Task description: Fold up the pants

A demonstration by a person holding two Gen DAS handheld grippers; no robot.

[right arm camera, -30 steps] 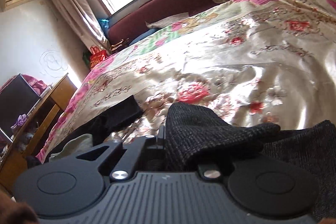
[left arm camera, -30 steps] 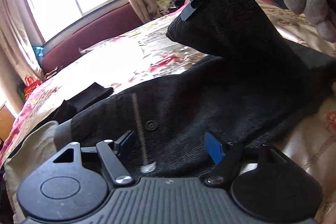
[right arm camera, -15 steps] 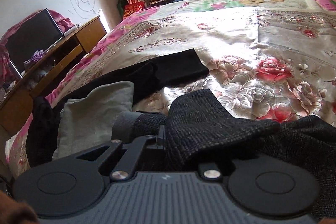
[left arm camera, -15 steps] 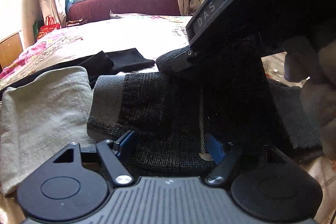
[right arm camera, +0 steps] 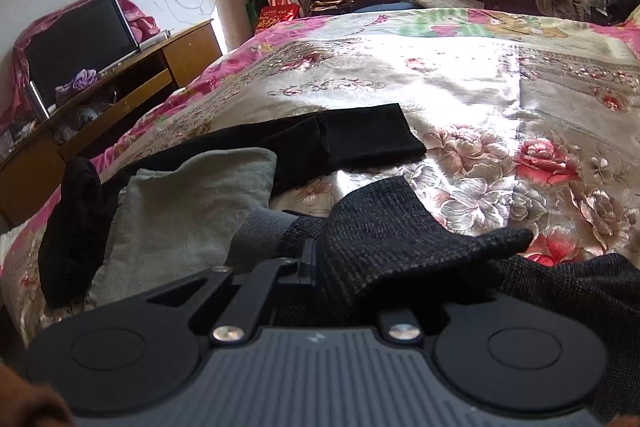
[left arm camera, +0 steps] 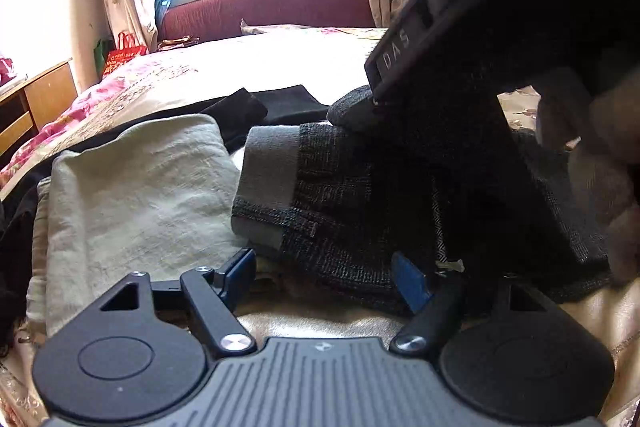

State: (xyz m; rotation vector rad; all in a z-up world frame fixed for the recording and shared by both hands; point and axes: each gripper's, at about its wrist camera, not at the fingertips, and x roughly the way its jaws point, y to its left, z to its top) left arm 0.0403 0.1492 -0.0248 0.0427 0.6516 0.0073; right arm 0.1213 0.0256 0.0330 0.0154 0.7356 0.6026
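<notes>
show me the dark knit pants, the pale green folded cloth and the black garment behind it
dark knit pants [left arm camera: 344, 203], left wrist view, on the folded body near the grey waistband
pale green folded cloth [left arm camera: 140, 187], left wrist view, on its flat top
black garment [right arm camera: 360, 135], right wrist view, on the leg end lying on the bedspread

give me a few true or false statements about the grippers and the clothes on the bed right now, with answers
1. The right gripper is shut on the dark knit pants. True.
2. The left gripper is clamped on the pale folded cloth. False: its jaws stand open, the pants' edge between them.
3. The pants have a grey waistband. True.
4. The bedspread is plain white. False: it is floral, with pink and red flowers.
5. A black garment lies beyond the pants. True.
</notes>
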